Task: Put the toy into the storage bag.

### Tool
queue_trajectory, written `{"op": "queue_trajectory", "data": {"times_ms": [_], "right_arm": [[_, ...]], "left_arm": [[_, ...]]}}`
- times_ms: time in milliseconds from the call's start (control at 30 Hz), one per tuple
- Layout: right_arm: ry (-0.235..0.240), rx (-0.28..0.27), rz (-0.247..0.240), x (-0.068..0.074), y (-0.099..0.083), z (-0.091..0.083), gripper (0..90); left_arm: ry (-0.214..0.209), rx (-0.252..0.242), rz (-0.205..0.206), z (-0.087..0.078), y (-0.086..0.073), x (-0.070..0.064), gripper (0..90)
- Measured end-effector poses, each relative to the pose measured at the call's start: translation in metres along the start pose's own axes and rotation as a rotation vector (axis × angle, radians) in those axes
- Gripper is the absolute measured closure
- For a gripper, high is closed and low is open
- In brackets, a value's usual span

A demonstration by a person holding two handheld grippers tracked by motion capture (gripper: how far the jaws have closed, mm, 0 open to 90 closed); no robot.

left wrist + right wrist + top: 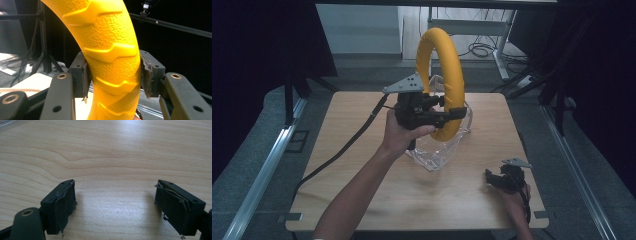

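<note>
A: The yellow ring [110, 50] looks rubbery, with a pebbled, slightly glossy skin and raised ridges.

B: At its six o'clock, glossy clear plastic wrap [439, 152]; pale matt wood-grain table [105, 152].

Ring [443, 75] standing upright over worktop [362, 190] centre, clear bag [439, 152] lying under and behind it. Left tool [447, 112] sitting at ring's 6 o'clock, jaws either side. Right tool [494, 177] resting at worktop's 4 o'clock, well apart.

The left gripper [452, 114] is raised, its jaws clamped tight, with the left hand [404, 131] wrapped beneath it. The right gripper [115, 202] sits low, jaws spread wide apart.
</note>
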State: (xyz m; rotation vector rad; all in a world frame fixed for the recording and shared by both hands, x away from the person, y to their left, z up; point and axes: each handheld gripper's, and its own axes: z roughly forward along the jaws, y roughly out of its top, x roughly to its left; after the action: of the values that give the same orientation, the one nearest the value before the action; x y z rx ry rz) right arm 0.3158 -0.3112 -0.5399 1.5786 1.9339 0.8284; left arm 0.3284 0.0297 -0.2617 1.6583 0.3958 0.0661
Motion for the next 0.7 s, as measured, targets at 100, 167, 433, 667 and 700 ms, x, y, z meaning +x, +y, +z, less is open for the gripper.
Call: {"op": "queue_trajectory", "data": {"times_ms": [100, 167, 433, 667, 700], "right_arm": [[0.0, 0.0, 0.0, 0.0, 0.0, 0.0, 16.9], [0.0, 0.0, 0.0, 0.0, 0.0, 0.0, 16.9], [0.0, 0.0, 0.001, 0.0, 0.0, 0.0, 16.9], [0.0, 0.0, 0.001, 0.0, 0.0, 0.0, 16.9], [0.0, 0.0, 0.001, 0.0, 0.0, 0.0, 16.9]], "left_arm": [[-0.016, 0.012, -0.012, 0.006, -0.003, 0.001, 48.6], [-0.026, 0.015, -0.018, 0.009, -0.005, 0.002, 48.6], [-0.022, 0.06, -0.029, 0.019, -0.018, 0.009, 48.6], [-0.011, 0.101, -0.044, 0.026, -0.032, 0.019, 48.5], [-0.013, 0.101, -0.052, 0.026, -0.033, 0.021, 48.5]]}}
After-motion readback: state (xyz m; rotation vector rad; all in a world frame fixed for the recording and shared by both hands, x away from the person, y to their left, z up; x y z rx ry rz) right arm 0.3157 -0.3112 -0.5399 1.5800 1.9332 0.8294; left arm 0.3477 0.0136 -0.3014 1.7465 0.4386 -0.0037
